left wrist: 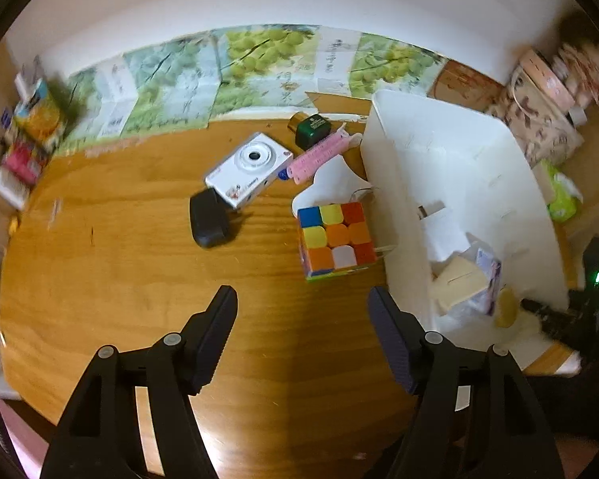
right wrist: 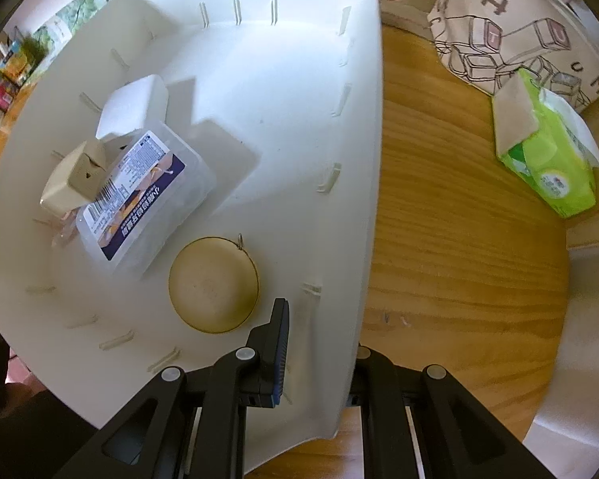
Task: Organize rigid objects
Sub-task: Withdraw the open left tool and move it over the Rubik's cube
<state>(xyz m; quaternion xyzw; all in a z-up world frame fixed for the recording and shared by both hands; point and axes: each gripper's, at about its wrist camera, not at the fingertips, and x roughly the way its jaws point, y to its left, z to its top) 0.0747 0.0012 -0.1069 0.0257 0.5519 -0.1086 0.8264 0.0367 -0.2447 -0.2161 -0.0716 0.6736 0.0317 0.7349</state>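
Note:
My left gripper [left wrist: 301, 294] hangs open over bare wooden table [left wrist: 119, 279], with nothing between its fingers. Just beyond it sits a colourful puzzle cube [left wrist: 335, 239], beside the white bin [left wrist: 459, 151]. Farther back lie a white toy camera [left wrist: 247, 169], a black pouch [left wrist: 208, 219], a pink ruler-like piece [left wrist: 319, 155] and a dark green box [left wrist: 313, 129]. My right gripper [right wrist: 323, 313] is shut on the near wall of the white bin [right wrist: 299, 60], one finger [right wrist: 279, 343] inside, the other hidden outside. In the bin lie a round beige disc [right wrist: 213, 283], a labelled clear box [right wrist: 143, 195], a beige plug [right wrist: 74, 179] and a white block [right wrist: 133, 105].
A green tissue pack [right wrist: 547, 159] and a printed tote bag [right wrist: 519, 40] lie right of the bin. Small colourful boxes [left wrist: 32, 135] stand at the table's far left. A grape-patterned paper [left wrist: 239, 76] lines the back wall. A white sheet [left wrist: 331, 183] lies behind the cube.

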